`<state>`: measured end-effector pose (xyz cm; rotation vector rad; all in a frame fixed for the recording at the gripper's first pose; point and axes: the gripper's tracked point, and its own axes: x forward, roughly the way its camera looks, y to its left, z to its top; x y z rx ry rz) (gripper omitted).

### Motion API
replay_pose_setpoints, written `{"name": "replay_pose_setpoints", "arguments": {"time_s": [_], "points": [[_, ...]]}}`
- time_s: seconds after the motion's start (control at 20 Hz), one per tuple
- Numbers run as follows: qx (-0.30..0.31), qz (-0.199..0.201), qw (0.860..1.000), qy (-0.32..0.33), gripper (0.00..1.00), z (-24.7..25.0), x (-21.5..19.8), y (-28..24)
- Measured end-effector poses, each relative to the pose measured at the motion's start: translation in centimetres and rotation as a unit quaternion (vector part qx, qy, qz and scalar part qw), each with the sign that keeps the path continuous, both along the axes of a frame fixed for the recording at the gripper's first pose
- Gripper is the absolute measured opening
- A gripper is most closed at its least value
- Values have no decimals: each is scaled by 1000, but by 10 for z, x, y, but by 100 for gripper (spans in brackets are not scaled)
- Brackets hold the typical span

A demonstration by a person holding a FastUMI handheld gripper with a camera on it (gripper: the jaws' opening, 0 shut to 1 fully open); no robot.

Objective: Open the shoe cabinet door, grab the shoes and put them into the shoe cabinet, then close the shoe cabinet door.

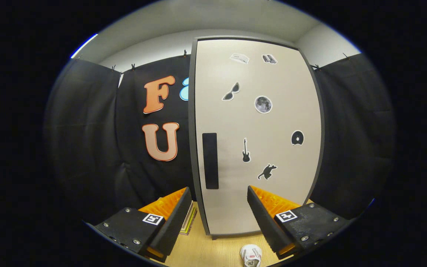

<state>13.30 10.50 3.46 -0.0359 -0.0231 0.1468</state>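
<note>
Shoe cabinet [258, 141] seen upright beyond fingers, door [272, 193] closed: smooth pale panel in dark frame, tall dark rectangular handle recess [210, 161] near its left edge, small cut-out stickers [263, 104] scattered over panel. Gripper [219, 193] held with fingers spread wide, nothing gripped. White shoe [251, 255] lay on light wood-grain floor [213, 252] between fingers, before cabinet. Black cloth hung behind; pale ceiling above.

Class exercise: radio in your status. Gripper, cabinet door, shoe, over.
Hand-held gripper open, holding nothing. Tall beige shoe cabinet door shut, its dark vertical handle just beyond the fingers. Small white shoe on the wooden floor between the fingers. Nothing blocking the door.
</note>
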Motion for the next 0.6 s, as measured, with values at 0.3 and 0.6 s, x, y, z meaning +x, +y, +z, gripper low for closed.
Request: {"name": "replay_pose_setpoints", "arguments": {"time_s": [0.3, 0.6], "points": [[-7, 4, 1000, 0, 95, 3, 48, 17], [-18, -3, 1000, -4, 95, 3, 87, 25]]}}
